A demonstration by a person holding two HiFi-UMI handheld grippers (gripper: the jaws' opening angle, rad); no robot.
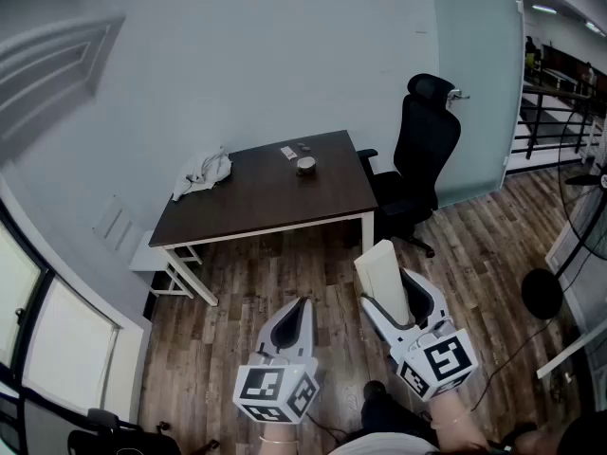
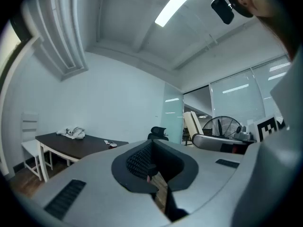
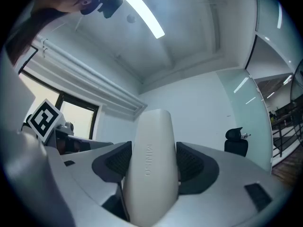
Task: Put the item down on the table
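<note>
My right gripper (image 1: 391, 301) is shut on a cream-white, flat, rounded item (image 1: 387, 275) and holds it upright above the wooden floor. In the right gripper view the item (image 3: 150, 160) fills the gap between both dark pads, with faint raised lettering on its face. My left gripper (image 1: 301, 309) hangs beside it to the left, jaws together and empty; in its own view its fingertips (image 2: 152, 170) meet. The dark brown table (image 1: 275, 202) stands well ahead of both grippers, against the wall.
On the table lie a crumpled white cloth (image 1: 202, 172), a small bowl (image 1: 305, 165) and a small flat object (image 1: 289, 152). A black office chair (image 1: 419, 154) stands at the table's right end. A white stool (image 1: 157, 260) is at its left. A standing fan (image 1: 590, 218) is at far right.
</note>
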